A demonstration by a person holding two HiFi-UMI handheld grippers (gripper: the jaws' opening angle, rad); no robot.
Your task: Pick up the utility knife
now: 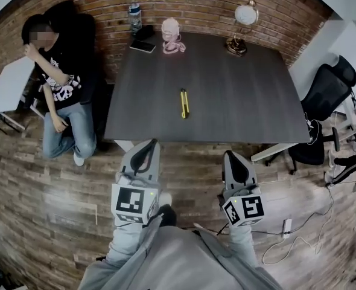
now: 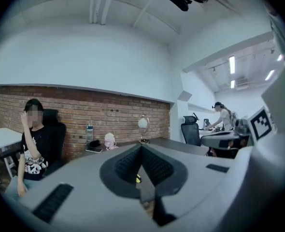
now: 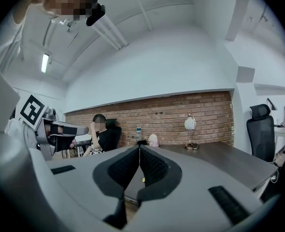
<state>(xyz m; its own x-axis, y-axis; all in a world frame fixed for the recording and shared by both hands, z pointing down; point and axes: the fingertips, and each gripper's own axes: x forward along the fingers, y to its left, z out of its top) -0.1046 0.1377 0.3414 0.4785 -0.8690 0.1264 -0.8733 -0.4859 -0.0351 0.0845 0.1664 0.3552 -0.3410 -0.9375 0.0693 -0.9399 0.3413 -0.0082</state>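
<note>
knife untouched, both grippers short of the table

the pick-up has not begun. the utility knife (image 1: 184,103), yellow with a dark stripe, lies flat near the middle of the tabletop (image 1: 244,101), its length running away from the person, nothing touching it. the left gripper (image 1: 148,148) and the right gripper (image 1: 230,158) are both held out over the floor on the near side of the table's edge, well apart from the knife and pointing roughly level toward it. each gripper's own view shows its jaws pressed together with nothing between them; a small yellow speck of the knife shows past the tips. what is left, as i judge it, is everything: reach over the edge, spread one pair of jaws, come down across the knife's narrow body, close and lift.

the tabletop is dark grey and mostly bare. along its far edge stand a water bottle (image 1: 134,16), a flat black item (image 1: 143,46), a pink figure (image 1: 172,36) and a round globe-like lamp (image 1: 243,24). behind it runs a brick wall (image 1: 190,5). a seated person (image 1: 60,83) is at the far left, a black office chair (image 1: 326,98) at the right, and a cable (image 1: 298,240) trails on the wood floor (image 1: 45,186).
</note>
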